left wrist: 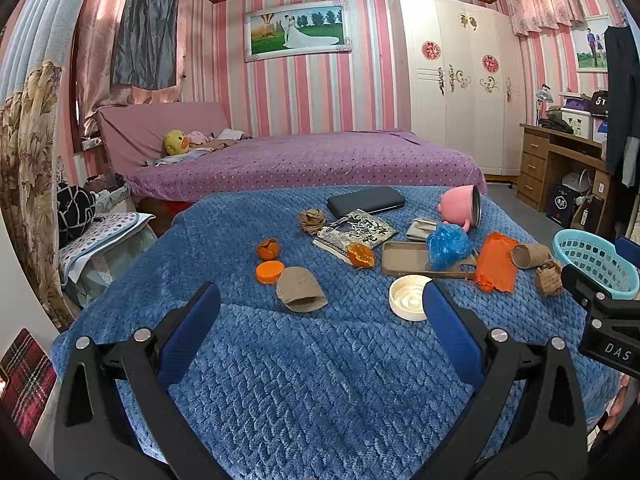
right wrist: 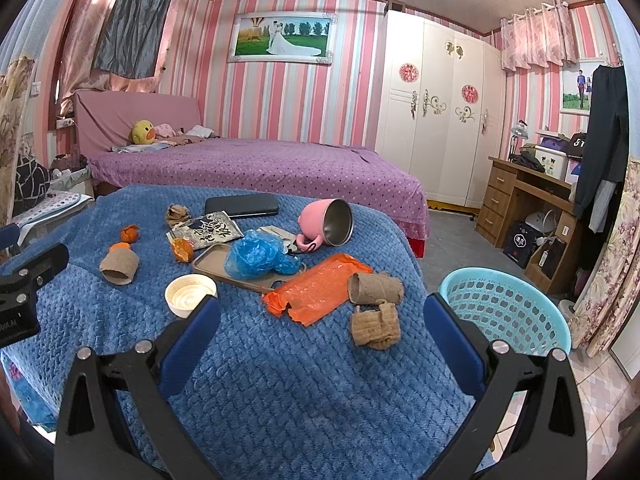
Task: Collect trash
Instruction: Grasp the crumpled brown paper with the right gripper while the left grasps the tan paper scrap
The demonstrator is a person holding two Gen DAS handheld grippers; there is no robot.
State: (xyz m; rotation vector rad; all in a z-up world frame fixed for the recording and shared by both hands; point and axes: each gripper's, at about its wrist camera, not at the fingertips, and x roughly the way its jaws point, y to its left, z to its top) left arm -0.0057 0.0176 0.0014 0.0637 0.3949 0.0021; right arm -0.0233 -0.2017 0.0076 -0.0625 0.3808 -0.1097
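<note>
Trash lies on a blue blanket: a cardboard tube, an orange lid, orange peels, a white lid, a blue plastic bag, an orange wrapper, a second tube and a crumpled brown paper. A turquoise basket stands at the blanket's right edge. My left gripper is open and empty, just short of the first tube. My right gripper is open and empty, near the orange wrapper.
A pink mug on its side, a phone case, a dark phone and a printed packet also lie on the blanket. A purple bed, white wardrobe and wooden desk stand behind.
</note>
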